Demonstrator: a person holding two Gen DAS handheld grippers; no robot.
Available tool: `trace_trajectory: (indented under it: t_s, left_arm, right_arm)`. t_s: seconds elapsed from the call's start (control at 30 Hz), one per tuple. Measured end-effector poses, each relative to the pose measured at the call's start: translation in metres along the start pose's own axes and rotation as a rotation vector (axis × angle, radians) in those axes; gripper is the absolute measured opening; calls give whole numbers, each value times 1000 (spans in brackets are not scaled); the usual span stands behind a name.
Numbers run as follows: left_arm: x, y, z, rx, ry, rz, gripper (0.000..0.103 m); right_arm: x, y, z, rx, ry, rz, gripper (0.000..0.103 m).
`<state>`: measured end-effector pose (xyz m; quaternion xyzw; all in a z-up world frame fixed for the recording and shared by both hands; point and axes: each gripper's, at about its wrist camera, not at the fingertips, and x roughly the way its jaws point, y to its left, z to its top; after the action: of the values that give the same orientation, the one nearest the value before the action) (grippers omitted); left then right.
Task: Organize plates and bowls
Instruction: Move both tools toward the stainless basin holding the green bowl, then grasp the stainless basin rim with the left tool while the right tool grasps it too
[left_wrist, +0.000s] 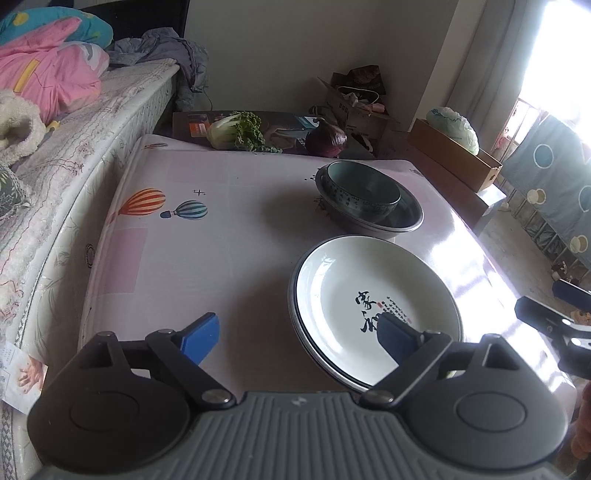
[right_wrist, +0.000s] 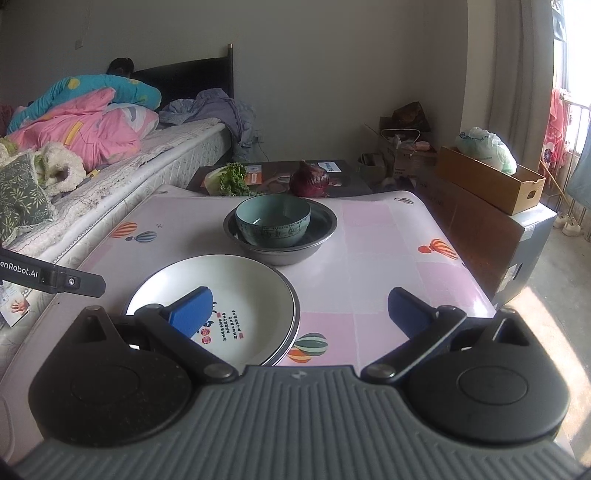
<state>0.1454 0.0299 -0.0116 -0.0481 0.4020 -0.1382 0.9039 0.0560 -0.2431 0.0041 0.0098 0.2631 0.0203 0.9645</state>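
Bedding fills the upper left beside a pink desk (left_wrist: 221, 229). Centre-right, white plates (left_wrist: 376, 306) sit stacked, a green bowl (left_wrist: 364, 192) inside a metal bowl (left_wrist: 410, 221) above them. Both left fingers (left_wrist: 299, 338) and right fingers (right_wrist: 301, 314) spread wide, empty.

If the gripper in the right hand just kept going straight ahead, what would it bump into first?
Probably the pink tablecloth, right of the stacked white plates. The right gripper is open and tilted down; the teal bowl lies further off, though depth is unclear.

Leafy greens (right_wrist: 231, 180) and red onion (right_wrist: 309, 180) just beyond table (right_wrist: 376, 236) far edge. Bed (right_wrist: 122, 173) with pink quilt (right_wrist: 85, 136) left of table. Cardboard box (right_wrist: 491, 181) right of table.
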Motion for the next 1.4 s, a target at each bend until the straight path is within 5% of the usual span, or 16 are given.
trace_trajectory:
  t_s: [0.23, 0.53, 0.63, 0.87, 1.4]
  left_arm:
    - [24, 4, 42, 27, -40, 14, 93]
    - [86, -3, 104, 55, -54, -30, 90]
    - [115, -7, 122, 71, -22, -14, 76]
    - [163, -11, 143, 97, 47, -33, 70]
    - [215, -8, 147, 44, 177, -113, 34]
  right_arm:
    - [42, -44, 32, 172, 35, 66, 102]
    - [125, -66, 74, 177, 94, 108, 99]
    - [156, -69, 80, 194, 130, 122, 89]
    - [222, -77, 86, 233, 209, 152, 67]
    - [299, -88, 73, 292, 327, 225, 24]
